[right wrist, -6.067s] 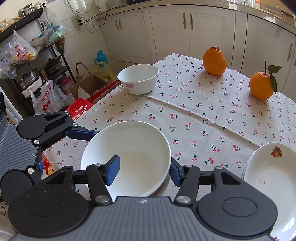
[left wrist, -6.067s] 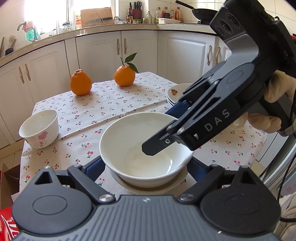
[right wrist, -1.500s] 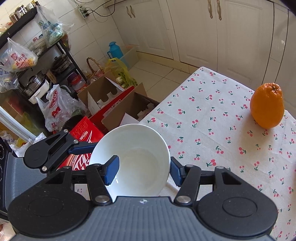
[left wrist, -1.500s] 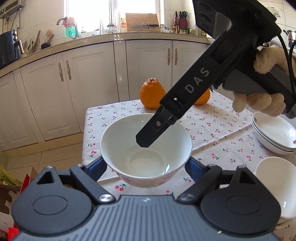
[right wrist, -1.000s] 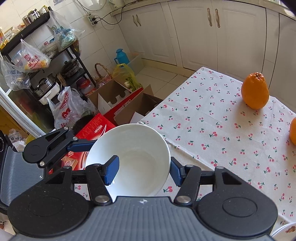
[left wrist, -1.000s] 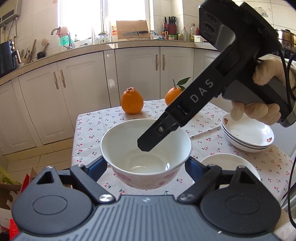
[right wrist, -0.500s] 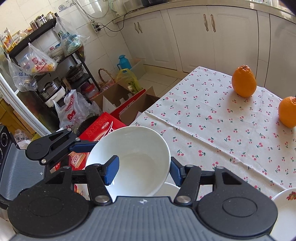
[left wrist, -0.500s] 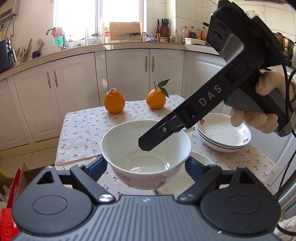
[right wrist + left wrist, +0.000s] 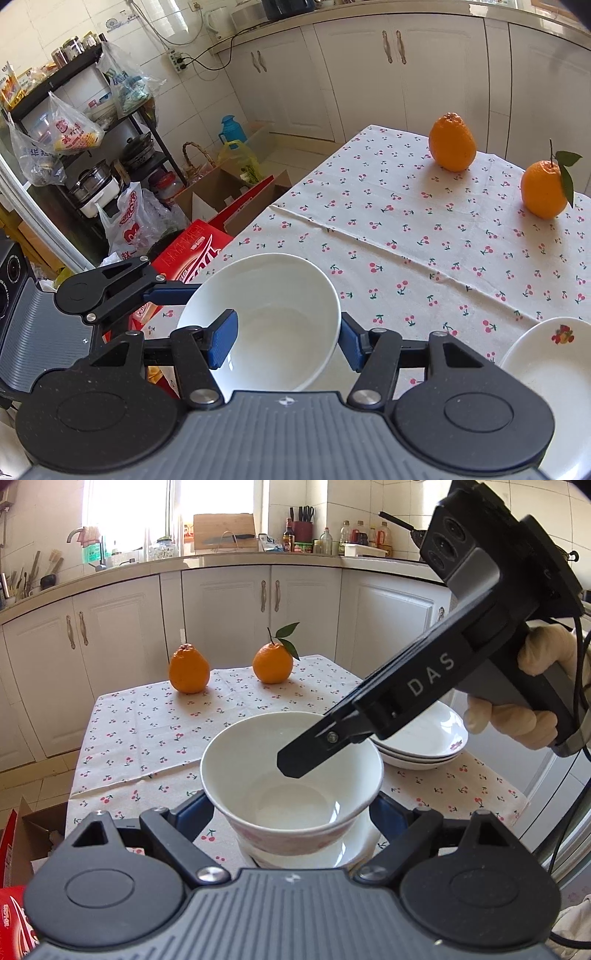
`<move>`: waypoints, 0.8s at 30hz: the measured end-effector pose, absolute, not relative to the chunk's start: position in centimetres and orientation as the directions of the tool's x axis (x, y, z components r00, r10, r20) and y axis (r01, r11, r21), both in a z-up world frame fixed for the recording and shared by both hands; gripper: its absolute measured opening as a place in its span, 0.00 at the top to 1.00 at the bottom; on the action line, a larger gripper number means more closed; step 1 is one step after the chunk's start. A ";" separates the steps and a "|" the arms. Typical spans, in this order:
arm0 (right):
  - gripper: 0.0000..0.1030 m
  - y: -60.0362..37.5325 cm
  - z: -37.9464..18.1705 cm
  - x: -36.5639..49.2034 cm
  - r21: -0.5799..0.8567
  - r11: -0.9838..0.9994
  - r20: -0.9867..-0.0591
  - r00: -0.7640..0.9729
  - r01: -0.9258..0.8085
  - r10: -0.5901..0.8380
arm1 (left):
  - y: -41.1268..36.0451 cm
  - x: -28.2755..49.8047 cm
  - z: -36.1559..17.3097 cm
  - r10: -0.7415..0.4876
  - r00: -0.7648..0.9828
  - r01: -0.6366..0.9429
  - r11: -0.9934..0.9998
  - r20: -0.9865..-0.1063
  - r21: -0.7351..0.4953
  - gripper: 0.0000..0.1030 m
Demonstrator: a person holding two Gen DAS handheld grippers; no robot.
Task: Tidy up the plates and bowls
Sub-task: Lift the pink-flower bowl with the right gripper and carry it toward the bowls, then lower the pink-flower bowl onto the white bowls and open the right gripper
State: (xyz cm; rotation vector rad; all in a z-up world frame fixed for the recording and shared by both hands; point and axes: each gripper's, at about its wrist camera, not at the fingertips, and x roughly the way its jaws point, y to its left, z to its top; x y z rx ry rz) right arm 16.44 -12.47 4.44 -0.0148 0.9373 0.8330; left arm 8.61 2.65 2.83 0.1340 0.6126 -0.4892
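Left gripper (image 9: pixel 291 808) clamps the small white bowl (image 9: pixel 291 775) across its outer sides. Right gripper (image 9: pixel 286 338) pinches the same bowl's rim, one pad inside, one outside. Bowl hangs just above a larger white bowl (image 9: pixel 347 849) on the cherry-print table (image 9: pixel 147 738); whether they touch cannot be told. Stacked plates (image 9: pixel 432 738) sit beside it.

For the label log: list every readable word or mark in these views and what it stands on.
"DAS": white letters on the right gripper, along its arm.
Red carton on the floor: white lettering, seen upside down, unreadable.
Hanging plastic bags: red print, too blurred.
Counter bottles: labels too small.
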 end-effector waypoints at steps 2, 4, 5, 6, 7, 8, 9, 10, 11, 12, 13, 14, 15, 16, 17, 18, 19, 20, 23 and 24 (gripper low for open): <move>0.37 -12.8 4.0 16.4 0.337 0.700 -0.717 0.310 -0.630 0.625 | 2.4 8.6 2.6 -0.402 0.702 0.482 0.876 -0.588 -0.024 0.12; 0.37 -13.1 3.6 16.4 0.345 0.702 -0.718 0.307 -0.624 0.625 | 2.1 8.7 2.4 -0.404 0.695 0.485 0.874 -0.595 -0.027 0.12; 0.37 -13.2 3.4 16.4 0.346 0.703 -0.719 0.305 -0.622 0.624 | 2.0 8.7 2.3 -0.405 0.691 0.486 0.873 -0.599 -0.030 0.12; 0.37 -13.2 3.2 16.4 0.345 0.704 -0.721 0.305 -0.621 0.622 | 1.9 8.7 2.1 -0.406 0.688 0.488 0.872 -0.602 -0.032 0.12; 0.37 -13.3 3.1 16.4 0.341 0.705 -0.722 0.306 -0.622 0.620 | 1.9 8.7 2.0 -0.407 0.685 0.488 0.872 -0.604 -0.034 0.12; 0.37 -13.3 3.0 16.4 0.339 0.706 -0.724 0.307 -0.622 0.618 | 1.8 8.8 1.9 -0.407 0.681 0.488 0.872 -0.608 -0.038 0.12; 0.37 -13.3 2.9 16.4 0.338 0.707 -0.725 0.308 -0.621 0.616 | 1.7 8.9 1.8 -0.408 0.678 0.488 0.872 -0.611 -0.040 0.12; 0.37 -13.3 2.8 16.4 0.338 0.708 -0.725 0.308 -0.620 0.616 | 1.7 9.0 1.7 -0.407 0.676 0.488 0.872 -0.614 -0.042 0.12; 0.37 -13.3 2.7 16.4 0.340 0.708 -0.725 0.307 -0.619 0.616 | 1.6 9.0 1.6 -0.406 0.674 0.487 0.872 -0.617 -0.042 0.12; 0.37 -13.4 2.6 16.5 0.343 0.709 -0.725 0.305 -0.616 0.617 | 1.6 9.0 1.5 -0.405 0.671 0.488 0.872 -0.621 -0.043 0.12; 0.37 -13.4 2.5 16.5 0.345 0.710 -0.726 0.304 -0.615 0.616 | 1.6 9.1 1.4 -0.406 0.670 0.488 0.872 -0.622 -0.044 0.12; 0.37 -13.5 2.4 16.5 0.344 0.710 -0.727 0.303 -0.615 0.615 | 1.5 9.1 1.4 -0.406 0.667 0.488 0.872 -0.625 -0.044 0.12; 0.37 -13.5 2.3 16.5 0.343 0.710 -0.729 0.303 -0.615 0.614 | 1.5 9.1 1.3 -0.406 0.665 0.489 0.871 -0.627 -0.045 0.12; 0.37 -13.4 2.3 16.5 0.340 0.711 -0.730 0.303 -0.616 0.612 | 1.5 9.2 1.3 -0.406 0.664 0.489 0.871 -0.627 -0.047 0.12; 0.37 -13.4 2.2 16.5 0.338 0.711 -0.731 0.304 -0.617 0.611 | 1.5 9.2 1.3 -0.407 0.663 0.489 0.871 -0.629 -0.049 0.12; 0.37 -13.4 2.2 16.5 0.337 0.712 -0.732 0.304 -0.617 0.610 | 1.5 9.2 1.3 -0.407 0.662 0.488 0.871 -0.629 -0.050 0.12; 0.37 -13.3 2.2 16.4 0.336 0.713 -0.733 0.305 -0.616 0.609 | 1.5 9.3 1.3 -0.407 0.662 0.488 0.871 -0.629 -0.050 0.12; 0.37 -13.3 2.2 16.4 0.334 0.713 -0.733 0.306 -0.617 0.608 | 1.5 9.3 1.3 -0.407 0.662 0.488 0.872 -0.630 -0.050 0.12; 0.37 -13.2 2.0 16.3 0.328 0.714 -0.736 0.306 -0.619 0.604 | 1.5 9.3 1.2 -0.408 0.659 0.489 0.871 -0.632 -0.052 0.12; 0.37 -13.2 2.0 16.3 0.326 0.713 -0.736 0.307 -0.621 0.604 | 1.5 9.4 1.2 -0.408 0.659 0.489 0.871 -0.632 -0.053 0.12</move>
